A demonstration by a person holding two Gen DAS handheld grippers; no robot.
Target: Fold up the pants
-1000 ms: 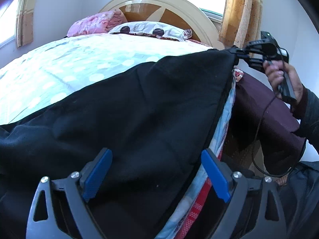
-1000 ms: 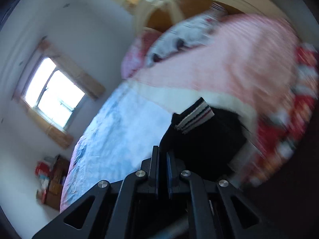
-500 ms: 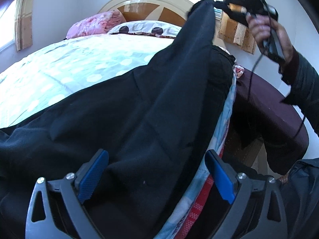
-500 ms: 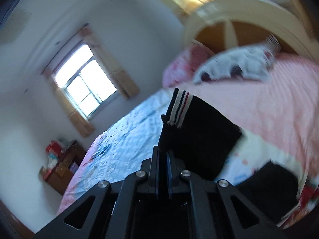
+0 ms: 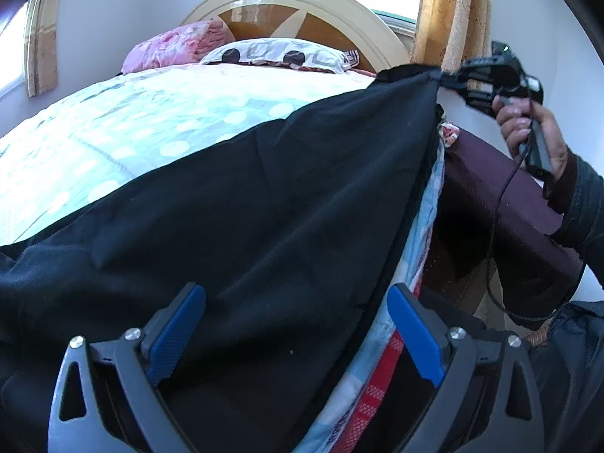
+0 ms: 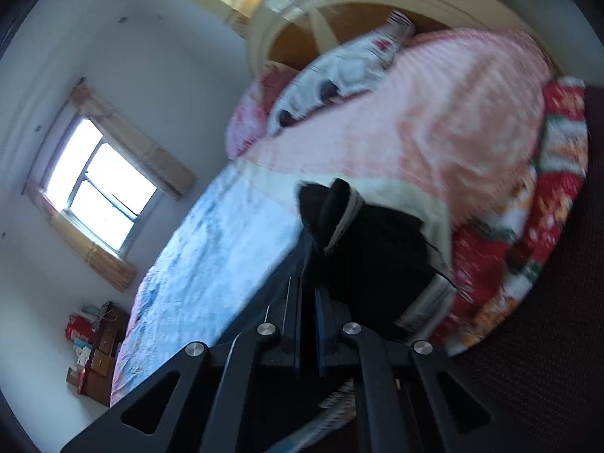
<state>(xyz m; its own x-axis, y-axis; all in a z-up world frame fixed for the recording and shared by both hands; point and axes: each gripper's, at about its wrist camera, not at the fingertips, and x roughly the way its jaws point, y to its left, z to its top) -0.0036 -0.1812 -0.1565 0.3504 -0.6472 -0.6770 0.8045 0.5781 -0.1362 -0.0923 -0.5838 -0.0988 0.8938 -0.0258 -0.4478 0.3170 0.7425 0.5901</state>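
Black pants [image 5: 264, 204] lie spread across the near right side of the bed [image 5: 151, 113]. My left gripper [image 5: 296, 332] is open, its blue pads [image 5: 177, 332] just above the near part of the pants, holding nothing. My right gripper [image 5: 447, 81] is shut on the far end of the pants and holds it taut at the bed's right edge. In the right wrist view the right gripper [image 6: 308, 302] pinches the black cloth, and a striped cuff [image 6: 345, 222] sticks up past the fingers.
A wooden headboard [image 5: 302, 11] with a pink pillow [image 5: 173, 45] and a patterned pillow [image 5: 279, 53] is at the far end. A dark maroon chair or cover [image 5: 502, 204] stands right of the bed. A cabinet with boxes [image 6: 94, 351] stands by the far wall.
My right gripper lifted the pants end high half a second ago and has now brought it back down to the bed's right edge, pulling the cloth flat. My left gripper stayed put and open.
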